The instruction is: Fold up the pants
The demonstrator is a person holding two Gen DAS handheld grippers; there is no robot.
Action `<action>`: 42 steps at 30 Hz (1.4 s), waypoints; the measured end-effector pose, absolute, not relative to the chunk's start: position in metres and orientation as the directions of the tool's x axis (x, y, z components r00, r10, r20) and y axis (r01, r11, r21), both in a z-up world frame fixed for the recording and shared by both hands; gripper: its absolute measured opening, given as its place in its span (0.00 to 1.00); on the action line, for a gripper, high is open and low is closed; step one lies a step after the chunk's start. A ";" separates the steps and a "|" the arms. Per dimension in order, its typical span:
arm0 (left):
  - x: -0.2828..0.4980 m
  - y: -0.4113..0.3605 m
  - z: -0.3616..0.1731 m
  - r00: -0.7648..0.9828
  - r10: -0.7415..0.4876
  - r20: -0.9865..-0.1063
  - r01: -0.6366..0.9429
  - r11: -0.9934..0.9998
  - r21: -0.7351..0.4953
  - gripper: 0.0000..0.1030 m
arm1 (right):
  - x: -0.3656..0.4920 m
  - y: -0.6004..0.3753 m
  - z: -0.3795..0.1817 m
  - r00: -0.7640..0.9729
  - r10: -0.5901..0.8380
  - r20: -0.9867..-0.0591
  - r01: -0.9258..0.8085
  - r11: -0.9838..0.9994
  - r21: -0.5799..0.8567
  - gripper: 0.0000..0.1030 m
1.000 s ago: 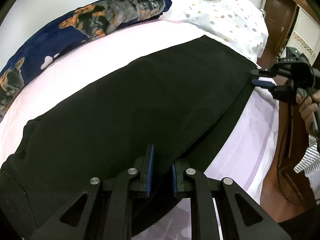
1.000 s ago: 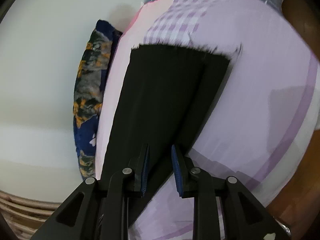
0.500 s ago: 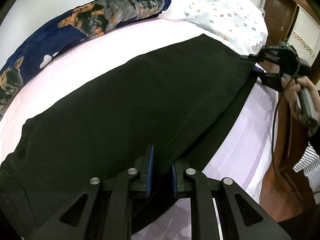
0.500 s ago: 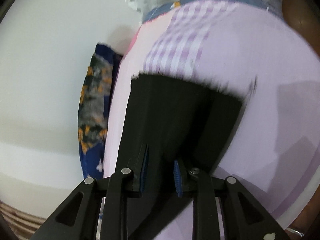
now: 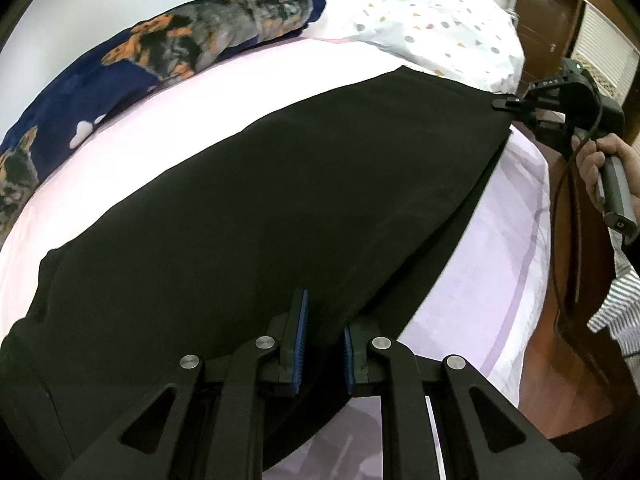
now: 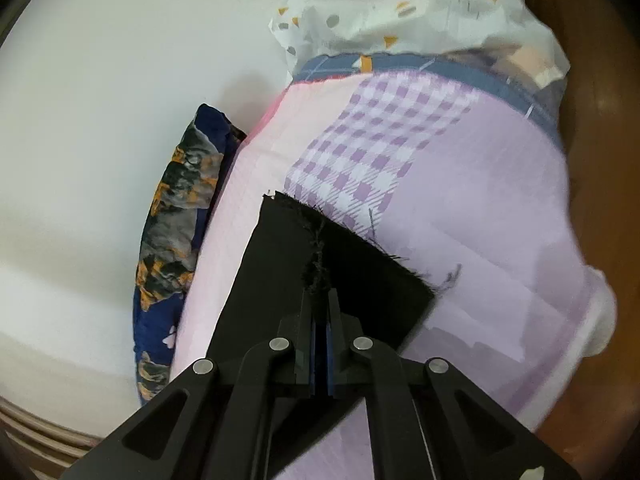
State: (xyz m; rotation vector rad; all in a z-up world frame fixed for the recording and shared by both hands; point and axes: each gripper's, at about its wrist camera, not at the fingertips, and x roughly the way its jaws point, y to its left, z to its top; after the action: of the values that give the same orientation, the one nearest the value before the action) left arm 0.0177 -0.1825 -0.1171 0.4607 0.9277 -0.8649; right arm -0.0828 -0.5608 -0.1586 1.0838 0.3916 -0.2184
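Black pants lie flat across a pink bed sheet, legs stacked lengthwise. My left gripper straddles the near edge of the pants around mid-length; its blue pads stand apart with cloth between them. My right gripper is shut on the frayed hem end of the pants, pinching a ridge of cloth. In the left wrist view the right gripper sits at the far hem corner, held by a hand.
A dark blue dog-print pillow lies along the wall. A white dotted quilt is heaped at the bed's far end. The bed's edge and a brown wooden floor are on the right.
My right gripper moved forward along the pants to the hem and closed on it. My left gripper stayed in place with its jaws unchanged.
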 end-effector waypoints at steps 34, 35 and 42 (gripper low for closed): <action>0.077 -0.063 -0.053 0.454 -0.537 -0.711 0.594 0.777 -0.208 0.45 | -0.021 -0.467 -0.067 0.866 0.145 -0.479 0.223 0.745 0.629 0.35; 0.083 -0.051 -0.054 0.478 -0.513 -0.714 0.558 0.804 -0.204 0.45 | -0.006 -0.452 -0.064 0.852 0.191 -0.488 0.185 0.762 0.620 0.35; 0.118 0.044 -0.063 0.600 -0.304 -0.740 0.300 0.943 -0.144 0.45 | 0.088 -0.314 -0.053 0.712 0.417 -0.564 -0.108 0.860 0.499 0.35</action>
State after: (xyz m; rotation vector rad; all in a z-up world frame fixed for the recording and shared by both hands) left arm 0.1176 0.0443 -0.0632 -0.0052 0.8587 -0.3505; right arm 0.0876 -0.3145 -0.0528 0.4566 0.7243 0.3027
